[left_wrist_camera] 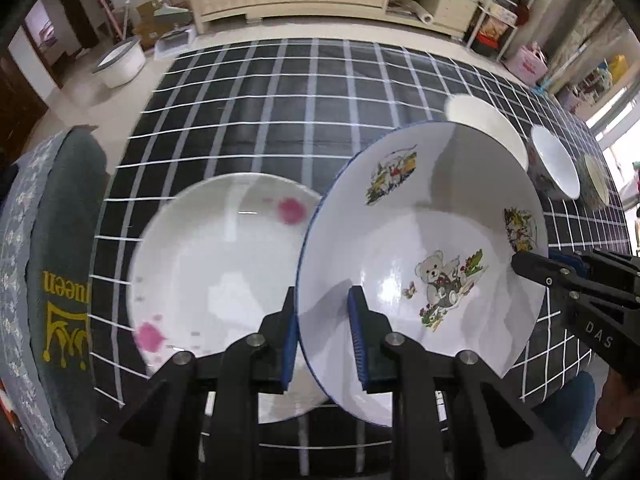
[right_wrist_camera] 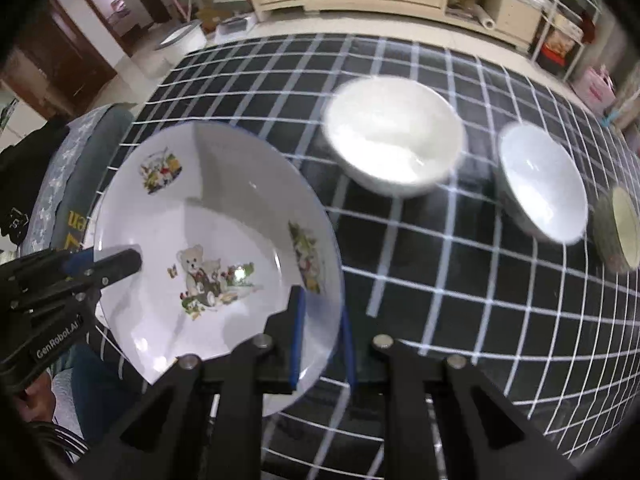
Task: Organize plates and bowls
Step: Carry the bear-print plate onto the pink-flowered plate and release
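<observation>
1. Centrally, the white ceramic plate with teddy-bear prints and a thin blue rim [left_wrist_camera: 424,248] is held tilted above the black checked surface [left_wrist_camera: 260,120], over its near edge.
2. Left tongs [left_wrist_camera: 324,332] pinch its rim on one side; right tongs [right_wrist_camera: 322,340] pinch the opposite side.
3. Just beside it lies a white plate with pink blotches [left_wrist_camera: 216,280], flat on the surface near the left edge.
4. Farther toward the right edge stand a plain white bowl [right_wrist_camera: 394,136], a second white bowl [right_wrist_camera: 542,182] and a greenish dish [right_wrist_camera: 618,228].

We read "DAS" on the right gripper [left_wrist_camera: 530,270], "GenRobot.AI" on the left gripper [right_wrist_camera: 120,264], and "ueen" on the cushion [left_wrist_camera: 60,240].
</observation>
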Motion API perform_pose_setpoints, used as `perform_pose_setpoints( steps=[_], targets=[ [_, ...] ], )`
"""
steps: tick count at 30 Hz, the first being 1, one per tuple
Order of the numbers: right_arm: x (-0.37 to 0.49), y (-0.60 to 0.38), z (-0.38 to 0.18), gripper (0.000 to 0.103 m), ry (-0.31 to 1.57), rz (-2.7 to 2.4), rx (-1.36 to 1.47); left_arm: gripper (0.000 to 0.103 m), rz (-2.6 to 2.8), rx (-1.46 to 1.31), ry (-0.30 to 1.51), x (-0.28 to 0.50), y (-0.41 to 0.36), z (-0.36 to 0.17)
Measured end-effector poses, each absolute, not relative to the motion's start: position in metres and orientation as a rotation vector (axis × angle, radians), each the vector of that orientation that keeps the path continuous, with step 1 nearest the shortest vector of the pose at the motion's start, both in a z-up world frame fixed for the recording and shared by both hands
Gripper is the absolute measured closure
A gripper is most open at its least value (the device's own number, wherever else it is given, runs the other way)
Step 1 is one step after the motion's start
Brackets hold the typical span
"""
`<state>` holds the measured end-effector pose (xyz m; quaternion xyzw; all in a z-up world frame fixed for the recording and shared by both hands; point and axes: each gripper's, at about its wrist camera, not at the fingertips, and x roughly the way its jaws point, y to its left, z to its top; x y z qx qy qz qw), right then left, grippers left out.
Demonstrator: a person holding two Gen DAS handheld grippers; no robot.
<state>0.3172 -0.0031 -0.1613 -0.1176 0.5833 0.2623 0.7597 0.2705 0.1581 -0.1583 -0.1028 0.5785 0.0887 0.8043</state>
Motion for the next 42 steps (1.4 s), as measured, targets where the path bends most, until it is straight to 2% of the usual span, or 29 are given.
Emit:
perform_pose_setpoints(
  steps=[11,19,33,42],
  targets=[
    [0.305,0.085,-0.168,0.083,1.280,0.632,-0.307,0.082,0.255,-0.278,1.219,0.246,0.242,-0.160],
    [0.295,0.125,-0.183,0.083,1.314,0.642,-0.362,0.081,0.273,-0.320,1.240,0.235,0.279,-0.183],
    [0.294,0.135,-0.202,0.082,1.347,0.641,-0.369,0.080,0.275,-0.337,1.277,0.236,0.288,-0.209],
    [0.294,0.133,-0.203,0.082,1.341,0.634,-0.354,0.079,0.268,-0.325,1.265,0.234,0.287,-0.208]
  ],
)
